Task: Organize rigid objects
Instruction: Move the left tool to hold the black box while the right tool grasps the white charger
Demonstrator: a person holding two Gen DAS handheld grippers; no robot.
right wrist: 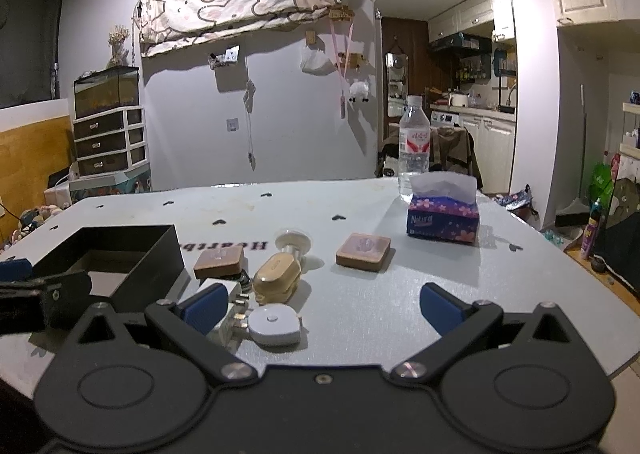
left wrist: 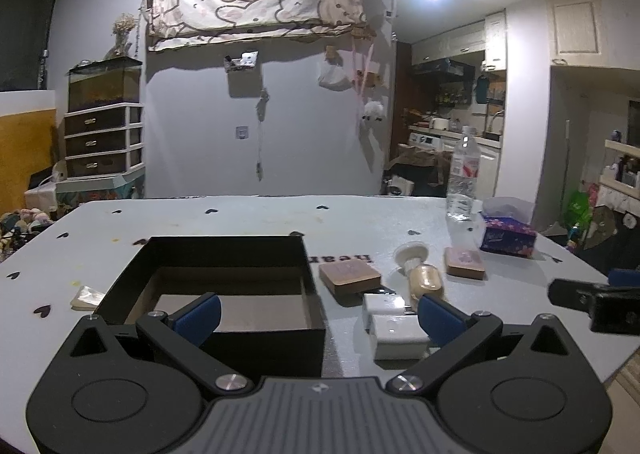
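Observation:
A black open box [left wrist: 224, 278] sits on the pale table [left wrist: 224, 218]; it also shows at the left of the right wrist view [right wrist: 120, 254]. Right of it lie two brown square blocks [left wrist: 349, 276] [left wrist: 465, 262], a beige case [left wrist: 426, 281], a cream suction knob [left wrist: 412, 253] and white plug adapters [left wrist: 396, 328]. My left gripper [left wrist: 320, 314] is open and empty, hovering over the box's near right corner. My right gripper [right wrist: 322, 308] is open and empty, above a white round device [right wrist: 274, 325], with the beige case [right wrist: 277, 276] and blocks [right wrist: 219, 261] [right wrist: 363, 252] beyond.
A water bottle [right wrist: 414, 148] and a purple tissue box [right wrist: 443, 216] stand at the far right of the table. A small pale packet [left wrist: 86, 297] lies left of the box. The table's right edge [right wrist: 568, 266] drops to the floor.

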